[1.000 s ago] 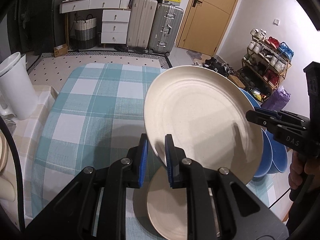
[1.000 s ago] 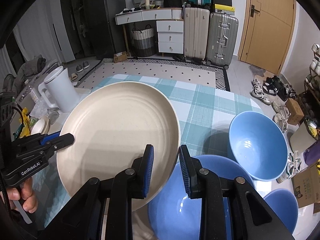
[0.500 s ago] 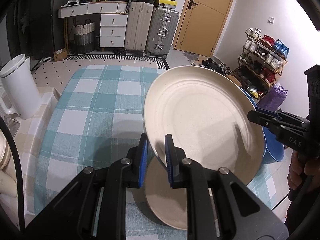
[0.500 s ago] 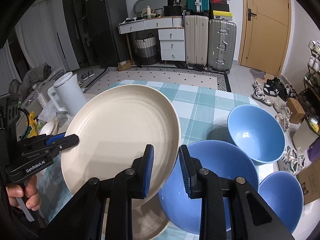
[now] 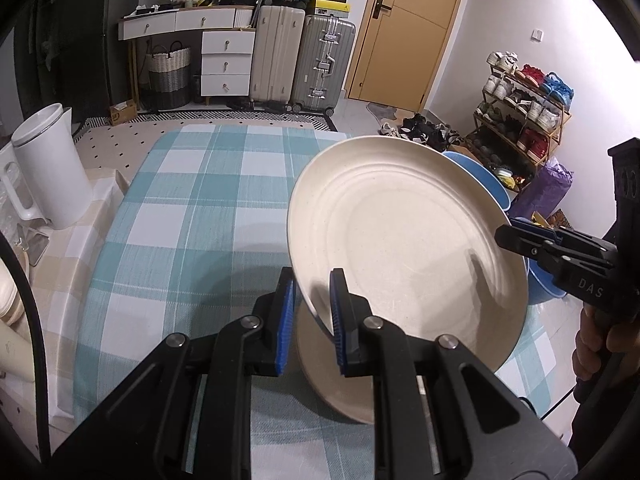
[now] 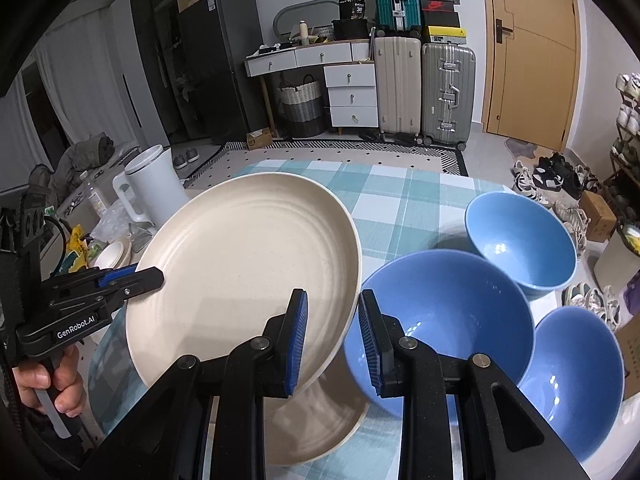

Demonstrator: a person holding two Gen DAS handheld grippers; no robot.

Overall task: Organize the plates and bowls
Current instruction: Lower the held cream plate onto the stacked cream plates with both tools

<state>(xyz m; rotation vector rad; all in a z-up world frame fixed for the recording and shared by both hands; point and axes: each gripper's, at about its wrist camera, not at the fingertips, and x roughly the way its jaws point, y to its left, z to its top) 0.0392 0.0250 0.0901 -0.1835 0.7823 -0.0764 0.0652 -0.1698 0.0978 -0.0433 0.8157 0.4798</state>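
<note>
Holding a cream plate [image 6: 244,264] between us, we have it lifted and tilted above the desk [image 5: 192,216] with its teal checked cloth. At the far left a white kettle [image 6: 150,186] stands well beyond the left hand-held gripper [image 5: 311,312], out past the cloth's edge. That left hand-held gripper is nearly closed, its blue pads pinching the plate's near left rim. Directly beneath the raised plate, just ahead of both pairs of fingers, a second cream plate [image 6: 320,420] lies flat on the cloth. The right hand-held gripper [image 6: 332,340] takes the opposite rim, narrowly parted with the plate's edge caught between its pads. Just right of it sits a large blue bowl [image 6: 444,320], touching the lower plate's edge or nearly so. Farther right and ahead is a medium blue bowl [image 6: 520,244]; nearer, right again, is another blue bowl [image 6: 572,376].
</note>
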